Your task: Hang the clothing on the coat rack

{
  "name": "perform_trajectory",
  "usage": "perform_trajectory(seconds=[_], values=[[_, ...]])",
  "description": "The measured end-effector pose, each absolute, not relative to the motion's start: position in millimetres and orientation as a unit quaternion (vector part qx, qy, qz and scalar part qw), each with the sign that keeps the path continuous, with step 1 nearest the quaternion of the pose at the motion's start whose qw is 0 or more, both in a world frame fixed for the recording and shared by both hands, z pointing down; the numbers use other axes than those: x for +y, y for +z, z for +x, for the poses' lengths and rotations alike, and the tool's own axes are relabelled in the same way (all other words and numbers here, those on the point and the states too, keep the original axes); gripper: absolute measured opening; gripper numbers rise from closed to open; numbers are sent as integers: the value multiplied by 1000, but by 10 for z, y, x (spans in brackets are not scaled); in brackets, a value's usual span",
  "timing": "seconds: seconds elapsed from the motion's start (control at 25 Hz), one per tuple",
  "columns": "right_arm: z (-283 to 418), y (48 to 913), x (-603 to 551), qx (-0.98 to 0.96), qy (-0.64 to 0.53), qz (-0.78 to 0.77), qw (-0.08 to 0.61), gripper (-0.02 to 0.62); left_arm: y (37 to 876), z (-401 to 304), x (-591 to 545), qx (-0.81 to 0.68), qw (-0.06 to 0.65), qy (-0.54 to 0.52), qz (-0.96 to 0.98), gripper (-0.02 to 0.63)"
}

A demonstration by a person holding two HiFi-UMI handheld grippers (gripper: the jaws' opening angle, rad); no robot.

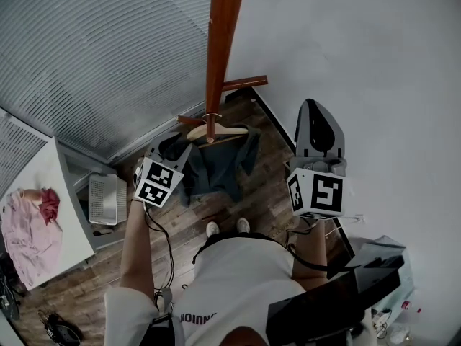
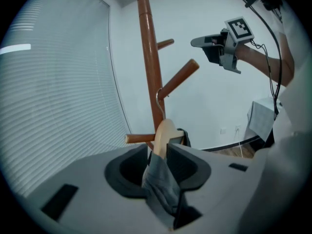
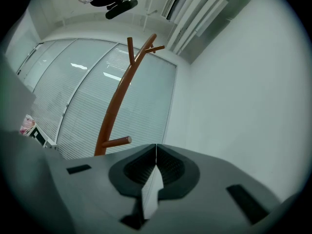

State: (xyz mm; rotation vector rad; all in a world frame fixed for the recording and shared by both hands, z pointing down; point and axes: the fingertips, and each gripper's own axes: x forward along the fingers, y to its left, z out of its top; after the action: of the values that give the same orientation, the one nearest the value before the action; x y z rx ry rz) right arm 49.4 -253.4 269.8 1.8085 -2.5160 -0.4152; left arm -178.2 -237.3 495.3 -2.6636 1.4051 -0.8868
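Clothing (image 1: 216, 166) drapes its hanger (image 2: 165, 133), sitting between your left claw's (image 2: 157, 156) parted jaws, hook at the rack (image 2: 148, 57) just ahead. Right claw (image 3: 155, 152) is closed, empty. Withdraw crooked and a jaw could snag cloth, dragging the hanger off.

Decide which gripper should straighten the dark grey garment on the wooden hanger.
Probably the left gripper: its open jaws straddle the dark grey garment on the wooden hanger; the right gripper is shut, farther off.
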Motion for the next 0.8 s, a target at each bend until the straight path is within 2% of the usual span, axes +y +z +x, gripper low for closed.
perform_trajectory(seconds=[0.16, 0.32, 0.52, 0.8], values=[[422, 2730, -2541, -817, -129, 562, 8, 20, 4717, -1754, -2346, 468, 23, -260, -844, 129], [367, 2742, -2533, -826, -126, 549, 5, 20, 4465, -1785, -2289, 517, 20, -214, -829, 41], [355, 2782, -2545, -832, -121, 541, 5, 20, 4412, -1843, -2206, 554, -22, -200, -808, 15], [389, 2842, -2550, -835, -114, 539, 3, 19, 4390, -1843, -2068, 596, -68, -186, -778, 14]])
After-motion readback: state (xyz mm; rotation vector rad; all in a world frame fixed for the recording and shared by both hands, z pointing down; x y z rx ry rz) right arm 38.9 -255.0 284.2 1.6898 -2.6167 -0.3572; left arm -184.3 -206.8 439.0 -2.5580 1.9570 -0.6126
